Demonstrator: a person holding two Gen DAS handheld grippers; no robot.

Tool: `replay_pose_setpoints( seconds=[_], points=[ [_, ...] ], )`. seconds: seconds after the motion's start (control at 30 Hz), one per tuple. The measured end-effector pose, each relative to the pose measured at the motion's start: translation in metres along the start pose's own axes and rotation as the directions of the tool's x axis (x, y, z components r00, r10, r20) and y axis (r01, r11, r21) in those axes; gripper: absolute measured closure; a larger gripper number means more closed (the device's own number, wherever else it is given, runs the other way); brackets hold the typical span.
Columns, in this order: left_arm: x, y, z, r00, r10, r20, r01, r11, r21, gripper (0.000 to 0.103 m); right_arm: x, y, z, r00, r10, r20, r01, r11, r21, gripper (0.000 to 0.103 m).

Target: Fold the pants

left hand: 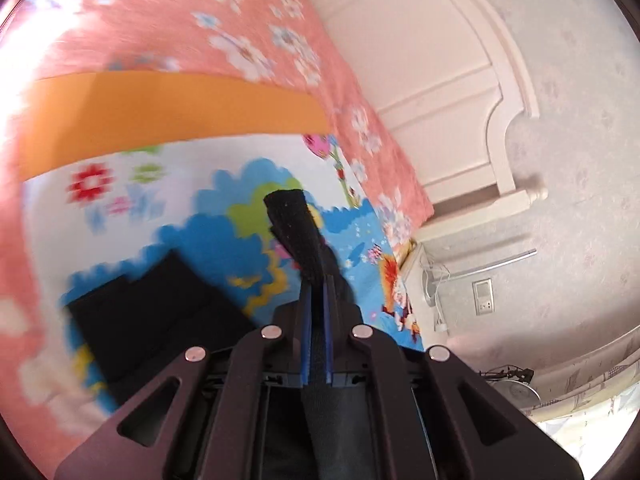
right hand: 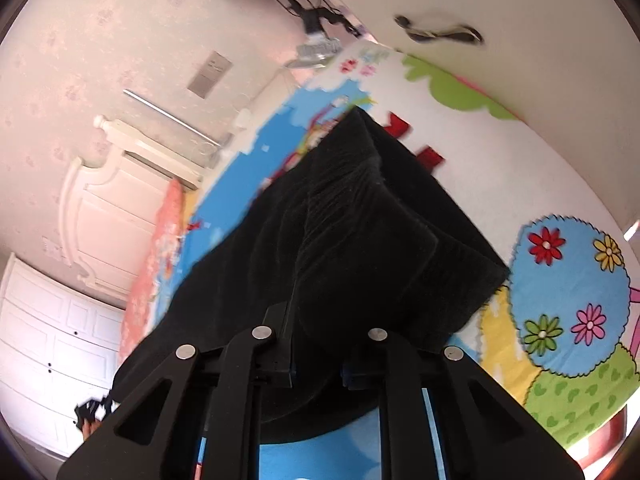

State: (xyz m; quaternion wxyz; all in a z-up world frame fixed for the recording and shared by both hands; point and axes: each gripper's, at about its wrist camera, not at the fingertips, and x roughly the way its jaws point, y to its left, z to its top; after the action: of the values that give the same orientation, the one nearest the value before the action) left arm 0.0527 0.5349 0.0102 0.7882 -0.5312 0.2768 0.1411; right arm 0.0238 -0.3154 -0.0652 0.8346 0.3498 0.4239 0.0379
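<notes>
The black pants lie partly folded on a colourful cartoon bed sheet (right hand: 568, 280). In the left wrist view my left gripper (left hand: 317, 280) is shut on a strip of the black pants (left hand: 290, 220), which sticks up past the fingertips above the bed; the rest of the pants (left hand: 160, 316) lies below at the left. In the right wrist view my right gripper (right hand: 316, 312) is buried in the bunched black pants (right hand: 360, 232); cloth fills the gap between the fingers and hides the tips.
A pink floral blanket (left hand: 240, 20) and an orange band (left hand: 172, 108) cover the far part of the bed. A white headboard (left hand: 440, 92) and wallpapered wall stand beyond. White cabinets (right hand: 48, 344) are at the left in the right wrist view.
</notes>
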Motion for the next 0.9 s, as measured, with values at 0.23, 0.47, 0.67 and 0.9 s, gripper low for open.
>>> replay_pose_setpoints(
  seconds=[0.23, 0.47, 0.67, 0.9],
  points=[
    [0.001, 0.132, -0.048, 0.996, 0.008, -0.091, -0.021, 0.988, -0.151, 0.098, 0.013, -0.005, 0.0, 0.997, -0.047, -0.065, 0.043, 0.998, -0.052, 0.084],
    [0.012, 0.128, -0.035, 0.994, -0.029, -0.104, 0.014, 0.989, -0.144, 0.082, 0.02, -0.004, 0.002, 0.996, -0.055, -0.074, 0.051, 0.997, -0.051, 0.089],
    [-0.018, 0.089, -0.018, 1.0, -0.009, -0.021, 0.008, 0.998, -0.059, 0.098, -0.024, 0.017, 0.015, 0.998, 0.042, -0.055, -0.045, 0.997, -0.057, 0.092],
    [0.0, 0.15, -0.036, 0.993, 0.08, -0.088, -0.096, 0.976, -0.197, 0.098, 0.007, -0.018, 0.007, 0.99, -0.071, -0.124, 0.064, 0.996, -0.06, 0.092]
  ],
)
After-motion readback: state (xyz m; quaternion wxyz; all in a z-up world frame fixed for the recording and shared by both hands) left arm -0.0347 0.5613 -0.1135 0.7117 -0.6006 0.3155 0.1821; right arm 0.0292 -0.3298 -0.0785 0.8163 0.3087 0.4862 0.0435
